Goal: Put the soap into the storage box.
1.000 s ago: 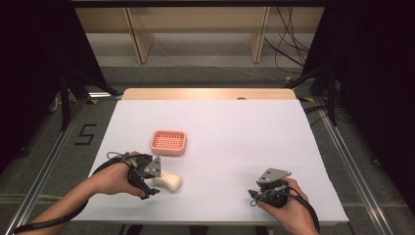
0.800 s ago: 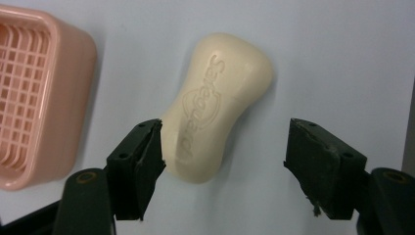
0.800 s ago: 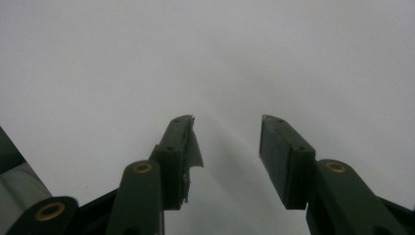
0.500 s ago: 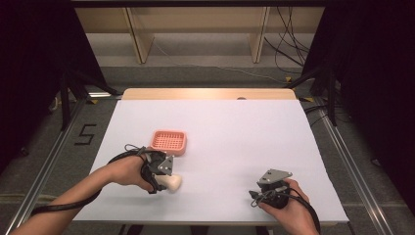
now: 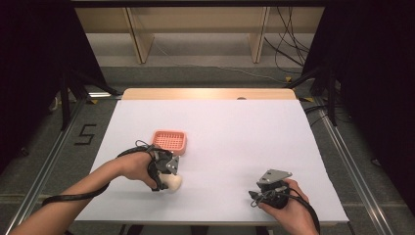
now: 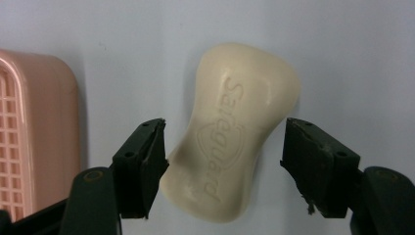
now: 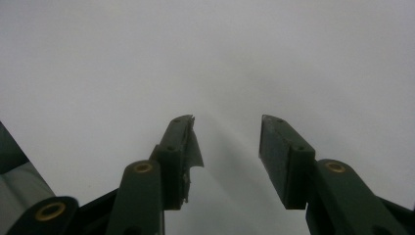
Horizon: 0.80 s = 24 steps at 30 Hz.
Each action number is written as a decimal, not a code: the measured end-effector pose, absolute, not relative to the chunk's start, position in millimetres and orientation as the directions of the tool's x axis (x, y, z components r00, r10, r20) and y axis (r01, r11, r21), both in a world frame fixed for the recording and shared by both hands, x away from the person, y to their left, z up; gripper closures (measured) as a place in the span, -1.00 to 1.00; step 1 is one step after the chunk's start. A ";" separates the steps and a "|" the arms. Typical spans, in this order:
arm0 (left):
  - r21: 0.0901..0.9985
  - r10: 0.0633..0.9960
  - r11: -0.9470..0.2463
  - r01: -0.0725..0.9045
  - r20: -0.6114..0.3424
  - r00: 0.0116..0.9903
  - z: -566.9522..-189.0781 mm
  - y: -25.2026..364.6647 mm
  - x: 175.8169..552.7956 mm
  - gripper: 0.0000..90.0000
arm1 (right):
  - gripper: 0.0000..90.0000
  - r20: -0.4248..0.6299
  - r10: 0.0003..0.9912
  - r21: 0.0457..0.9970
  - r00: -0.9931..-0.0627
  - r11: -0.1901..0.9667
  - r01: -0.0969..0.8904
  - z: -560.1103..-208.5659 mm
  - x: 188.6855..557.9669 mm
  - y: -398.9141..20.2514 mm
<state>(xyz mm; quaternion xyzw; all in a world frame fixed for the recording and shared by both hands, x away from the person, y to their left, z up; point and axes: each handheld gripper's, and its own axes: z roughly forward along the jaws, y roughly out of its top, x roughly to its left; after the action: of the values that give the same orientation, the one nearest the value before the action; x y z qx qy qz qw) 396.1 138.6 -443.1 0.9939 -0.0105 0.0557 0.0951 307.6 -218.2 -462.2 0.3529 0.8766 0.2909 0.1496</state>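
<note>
A cream bar of soap [image 6: 230, 132] with raised lettering lies on the white table, in front of a pink slatted soap dish [image 5: 169, 141]. My left gripper [image 6: 225, 125] points down over the soap [image 5: 172, 182] with one jaw on each side of it. Its jaws have just been closing. The left pad sits at the soap's edge and a gap remains at the right pad, so the gripper is still open. My right gripper [image 5: 254, 195] rests near the table's front right. In the right gripper view it [image 7: 226, 122] stands open with nothing between its jaws.
The pink dish [image 6: 29, 122] lies just left of the soap in the left gripper view. The white table sheet [image 5: 244, 127] stretches back to a wooden strip at the far edge. Metal rails run along both sides of the table.
My left hand has moved right and down over the soap, so the jaws now straddle it, and they have narrowed. The right hand has stayed in place.
</note>
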 end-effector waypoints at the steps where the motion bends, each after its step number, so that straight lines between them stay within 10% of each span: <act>1: 0.184 -0.012 -0.982 -0.032 0.106 0.994 -443.6 138.1 397.3 -0.26 | 0.26 -0.053 0.714 0.609 -0.698 0.577 0.544 -461.1 306.6 -218.0; 24: 0.122 -0.026 -0.992 -0.032 0.050 0.998 -457.7 128.4 405.6 -0.06 | 0.26 -0.055 0.702 0.624 -0.710 0.580 0.524 -465.3 307.9 -217.0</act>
<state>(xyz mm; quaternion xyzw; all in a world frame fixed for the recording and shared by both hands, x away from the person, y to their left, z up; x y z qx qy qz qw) 405.6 128.4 -457.7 0.9977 -0.0143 0.0240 0.0614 307.9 -217.0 -465.3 0.3499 0.8759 0.2963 0.1500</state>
